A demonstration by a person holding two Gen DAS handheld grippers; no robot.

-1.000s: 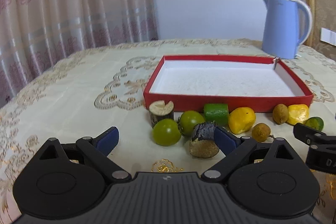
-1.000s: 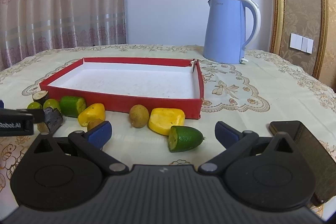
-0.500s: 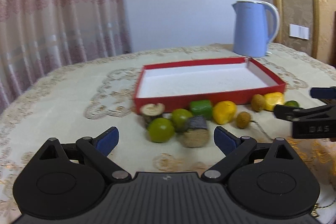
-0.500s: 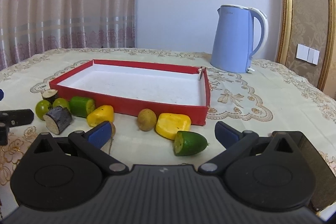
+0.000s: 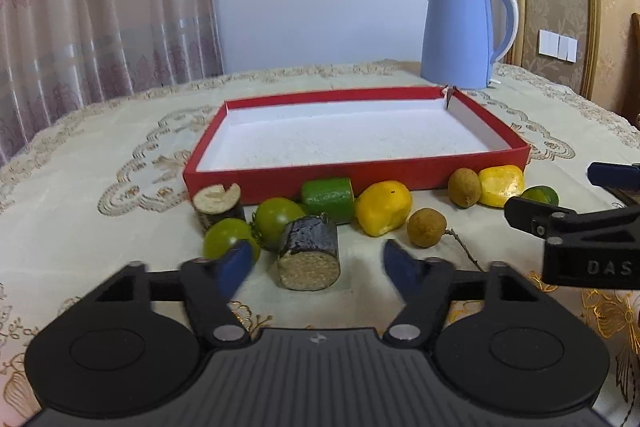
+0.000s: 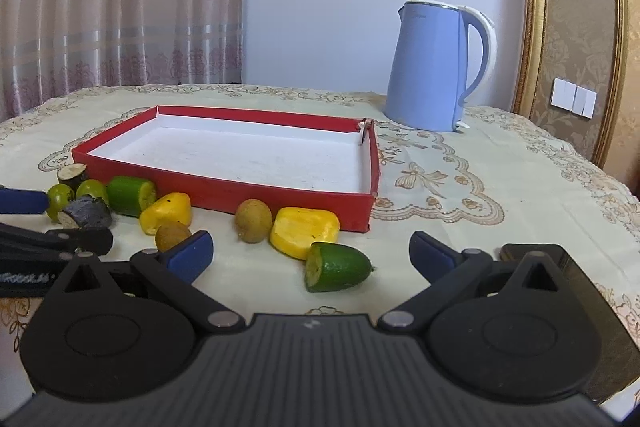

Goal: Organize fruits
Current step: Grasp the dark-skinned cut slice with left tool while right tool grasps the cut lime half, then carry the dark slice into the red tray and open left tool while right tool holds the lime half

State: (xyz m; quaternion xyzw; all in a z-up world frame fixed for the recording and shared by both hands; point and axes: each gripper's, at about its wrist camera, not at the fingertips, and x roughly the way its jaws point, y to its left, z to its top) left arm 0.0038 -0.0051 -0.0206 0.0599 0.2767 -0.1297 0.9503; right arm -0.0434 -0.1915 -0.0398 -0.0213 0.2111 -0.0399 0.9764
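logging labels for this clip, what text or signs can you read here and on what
"DAS": on the right gripper, white letters on its black body, cut off at the frame edge.
Left gripper: white lettering on its body, too blurred to read.
Kettle: small mark near the top, too small to read.
Nothing else.

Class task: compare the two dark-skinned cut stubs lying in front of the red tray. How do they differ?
The near stub lies between the left claw's pads; the far stub sits by the tray. The near one's cut face is tan and whole; the far one's is paler with a notch. Both have dark skin and lie outside the tray.
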